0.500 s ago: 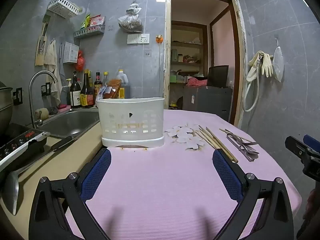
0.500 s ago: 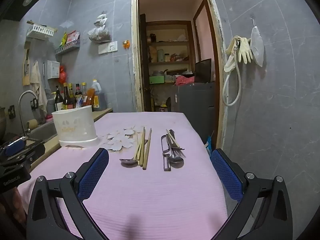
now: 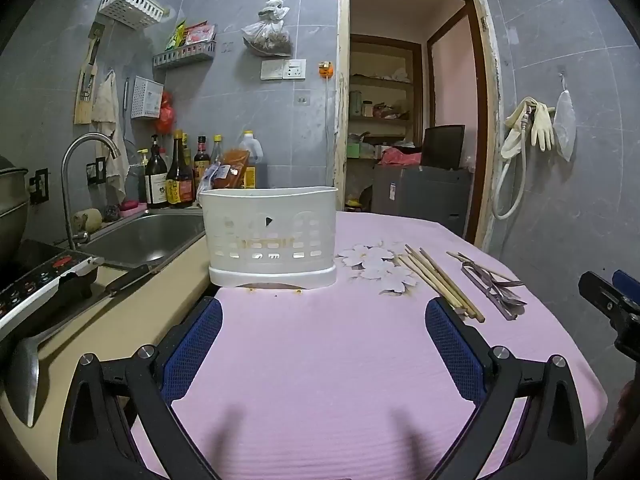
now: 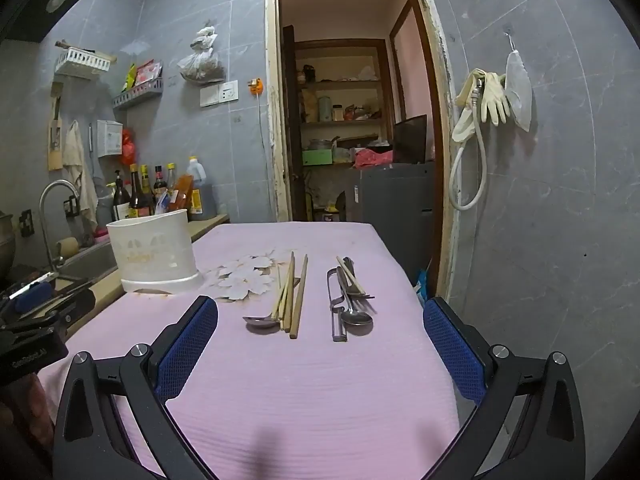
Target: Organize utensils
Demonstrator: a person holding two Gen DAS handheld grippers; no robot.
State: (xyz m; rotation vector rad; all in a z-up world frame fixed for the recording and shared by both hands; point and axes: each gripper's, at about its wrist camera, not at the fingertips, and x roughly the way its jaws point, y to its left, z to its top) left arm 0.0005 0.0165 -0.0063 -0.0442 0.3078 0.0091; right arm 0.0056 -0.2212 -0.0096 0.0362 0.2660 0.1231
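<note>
A white slotted utensil holder point(image 3: 272, 236) stands upright at the left edge of the pink table cloth point(image 3: 340, 380); it also shows in the right wrist view point(image 4: 154, 254). Wooden chopsticks point(image 4: 294, 294) lie beside a metal spoon point(image 4: 260, 323). To their right lie a peeler point(image 4: 336, 312), a second spoon point(image 4: 358, 316) and more utensils. My left gripper point(image 3: 324, 344) is open and empty, in front of the holder. My right gripper point(image 4: 320, 344) is open and empty, short of the chopsticks and spoons.
A sink point(image 3: 144, 236) with a tap point(image 3: 86, 152), bottles point(image 3: 176, 176) and an induction cooker point(image 3: 36, 280) lie left of the table. A ladle point(image 3: 24, 372) rests on the counter. A doorway point(image 4: 356, 120) is behind the table. The table's right edge drops off near the wall.
</note>
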